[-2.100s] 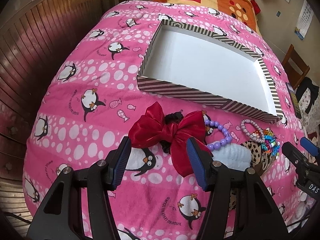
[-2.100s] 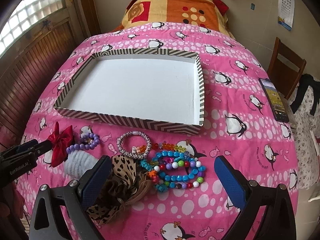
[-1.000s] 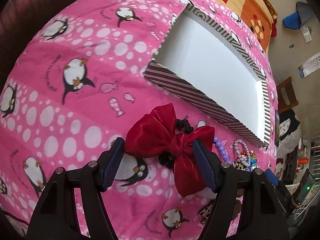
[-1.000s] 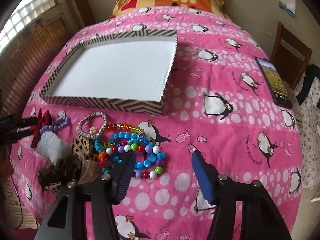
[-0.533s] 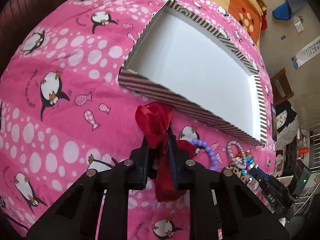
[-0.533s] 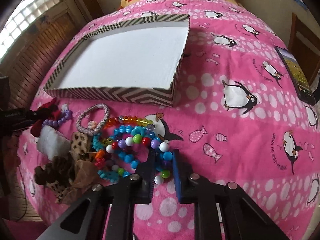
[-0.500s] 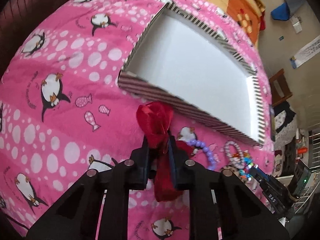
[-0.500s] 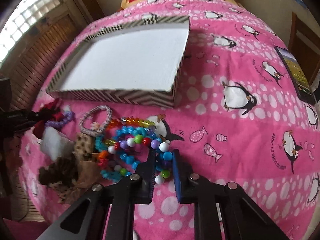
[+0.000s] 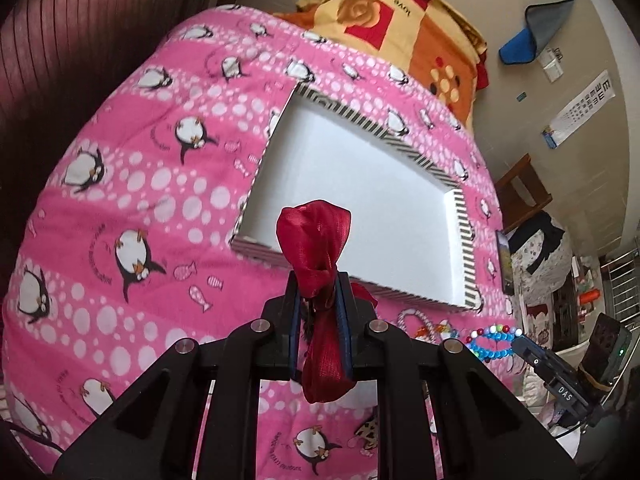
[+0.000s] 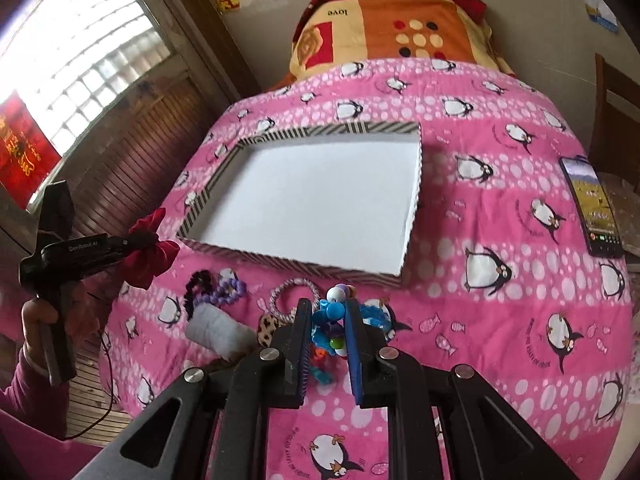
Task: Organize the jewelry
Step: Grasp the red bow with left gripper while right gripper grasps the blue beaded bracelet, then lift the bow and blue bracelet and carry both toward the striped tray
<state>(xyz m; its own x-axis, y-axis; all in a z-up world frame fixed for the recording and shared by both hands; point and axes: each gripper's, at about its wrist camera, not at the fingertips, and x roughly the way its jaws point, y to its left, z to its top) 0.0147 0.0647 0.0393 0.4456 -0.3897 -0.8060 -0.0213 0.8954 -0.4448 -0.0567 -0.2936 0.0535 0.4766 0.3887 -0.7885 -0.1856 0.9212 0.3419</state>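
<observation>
My left gripper is shut on a red bow and holds it in the air, in front of the near edge of the striped white tray. The bow and left gripper also show in the right wrist view, left of the tray. My right gripper is shut on a bunch of coloured bead bracelets, lifted off the blanket. The beads hang at the right in the left wrist view.
On the pink penguin blanket lie a purple bead bracelet, a black scrunchie, a white-pink bracelet, a white fluffy band and a leopard scrunchie. A phone lies at the right edge. A chair stands beside the bed.
Both grippers closed from open, the left on the red bow and the right on the bead bracelets. Both have since lifted their loads off the blanket towards the tray.
</observation>
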